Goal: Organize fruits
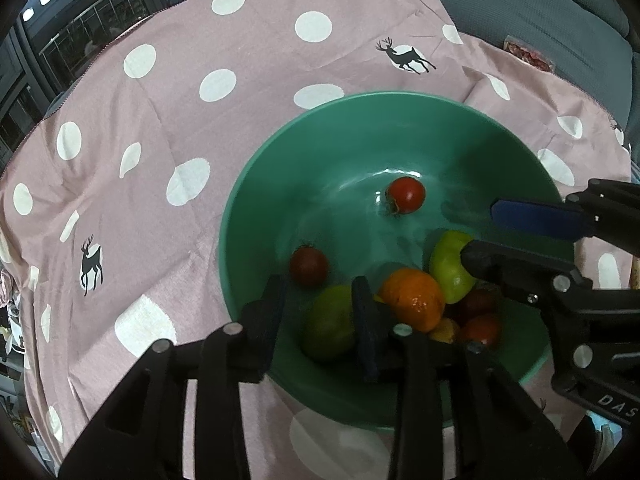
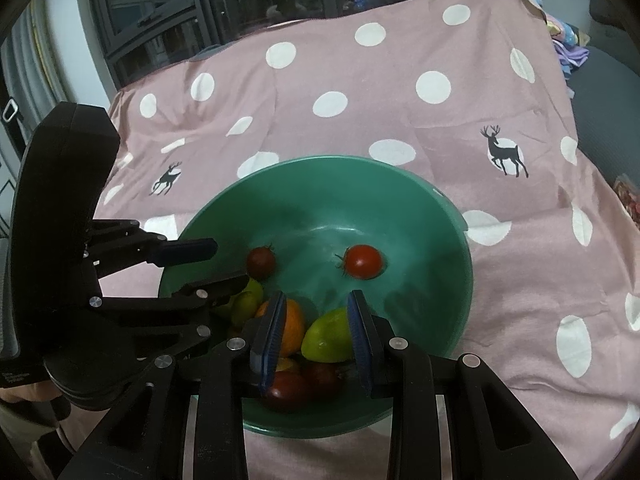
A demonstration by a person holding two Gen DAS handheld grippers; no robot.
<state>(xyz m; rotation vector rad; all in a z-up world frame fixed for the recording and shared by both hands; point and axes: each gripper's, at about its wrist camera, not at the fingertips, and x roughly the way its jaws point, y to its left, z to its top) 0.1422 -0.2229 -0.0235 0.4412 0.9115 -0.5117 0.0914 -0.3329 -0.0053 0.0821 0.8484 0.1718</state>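
A green bowl [image 1: 280, 148] [image 2: 440, 216] on the pink dotted cloth holds several fruits: a red tomato [image 1: 405, 195] [image 2: 363, 261], a dark tomato [image 1: 308, 267] [image 2: 260, 262], an orange [image 1: 414, 298] [image 2: 292, 330], green fruits [image 1: 330, 328] [image 2: 328, 336] and dark fruits [image 2: 288, 390]. My left gripper [image 1: 320, 304] is open over the bowl's near rim, a green fruit between its fingers, not gripped. My right gripper [image 2: 316, 320] is open above the orange and a green fruit; it also shows in the left wrist view [image 1: 480, 232].
The pink cloth with white dots and deer prints [image 1: 180, 100] [image 2: 400, 100] covers the table. A grey sofa [image 1: 560, 12] lies beyond it. A window [image 2: 240, 0] is behind the table. A small red packet [image 1: 528, 54] lies at the cloth's edge.
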